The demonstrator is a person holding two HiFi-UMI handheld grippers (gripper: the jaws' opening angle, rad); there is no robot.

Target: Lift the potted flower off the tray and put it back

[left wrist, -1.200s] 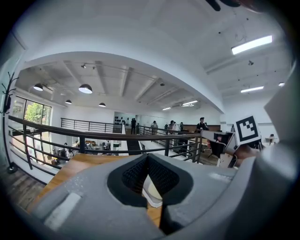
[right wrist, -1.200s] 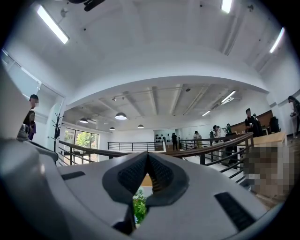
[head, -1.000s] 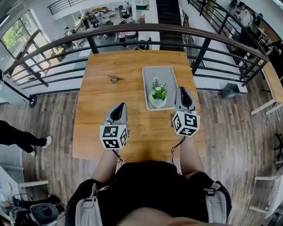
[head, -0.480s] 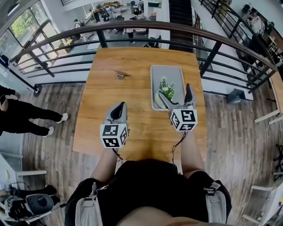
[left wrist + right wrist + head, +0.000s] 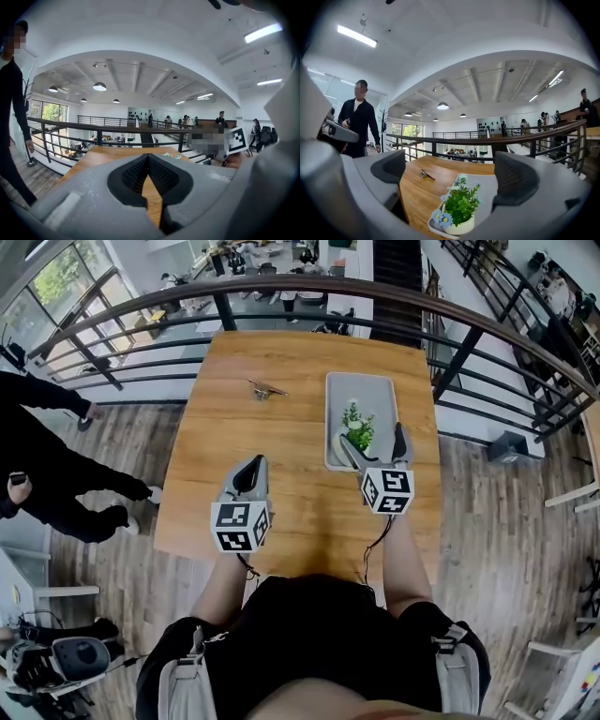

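The potted flower (image 5: 356, 430), green leaves and small blue blooms in a white pot (image 5: 459, 216), stands at the near end of the grey tray (image 5: 361, 390) on the wooden table. My right gripper (image 5: 375, 448) hovers at the tray's near end. Its jaws have just been opening and now stand wide apart, open. The pot sits low just ahead between them, and neither pad touches it. In the right gripper view the tray (image 5: 488, 191) runs away behind the plant. My left gripper (image 5: 247, 474) hangs over the table's near left, shut and empty (image 5: 148, 158).
A small metal object (image 5: 265, 388) lies on the table left of the tray, also seen in the right gripper view (image 5: 424, 174). A dark railing (image 5: 309, 292) curves round the table's far side. A person in black (image 5: 47, 456) stands on the floor to the left.
The right gripper's jaws went from shut to wide open, and it moved forward and down to the pot. A person in black walked in at the left. The left gripper stayed put.
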